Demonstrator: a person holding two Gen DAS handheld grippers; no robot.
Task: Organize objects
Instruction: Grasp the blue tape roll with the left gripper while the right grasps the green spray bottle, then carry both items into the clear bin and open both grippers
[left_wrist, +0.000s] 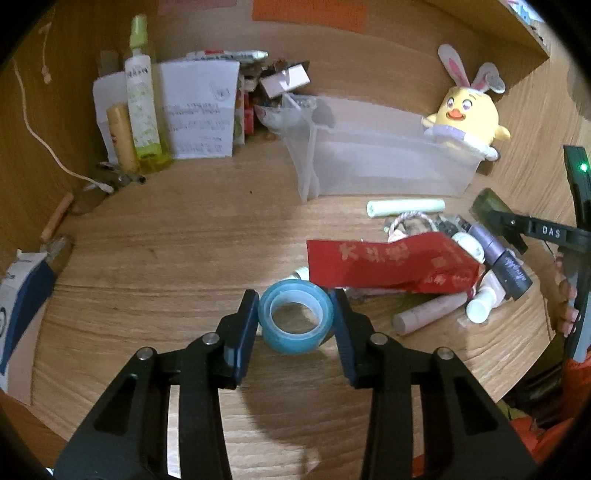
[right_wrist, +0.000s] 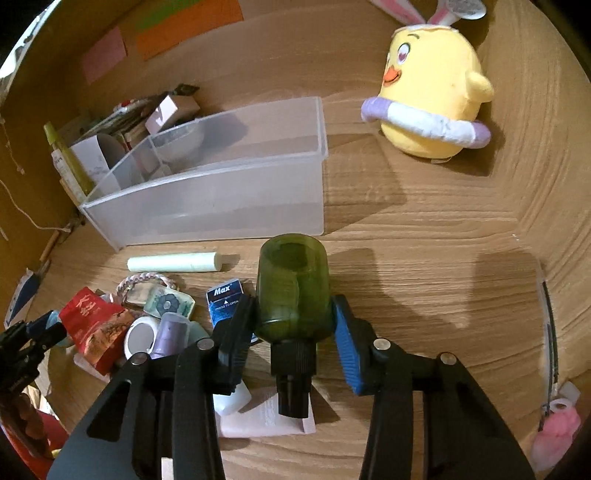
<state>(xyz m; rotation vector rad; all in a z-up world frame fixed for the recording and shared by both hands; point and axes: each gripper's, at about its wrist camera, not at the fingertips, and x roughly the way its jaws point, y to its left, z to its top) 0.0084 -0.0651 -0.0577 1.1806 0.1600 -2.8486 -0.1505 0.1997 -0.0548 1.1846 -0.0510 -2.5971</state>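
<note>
On desk: clear bin (right_wrist: 221, 199) holds nothing | right tool (right_wrist: 293, 314) grips green bottle (right_wrist: 293, 291)

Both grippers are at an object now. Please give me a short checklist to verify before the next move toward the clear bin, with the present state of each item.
1. Left gripper around blue tape roll: ok, a finger on each side.
2. Firm hold on tape: cannot tell.
3. Right gripper on green bottle: ok, pads touch both sides.
4. Clear bin has free room: ok.
5. Red packet clear of tape: not ok, its edge overlaps.
</note>
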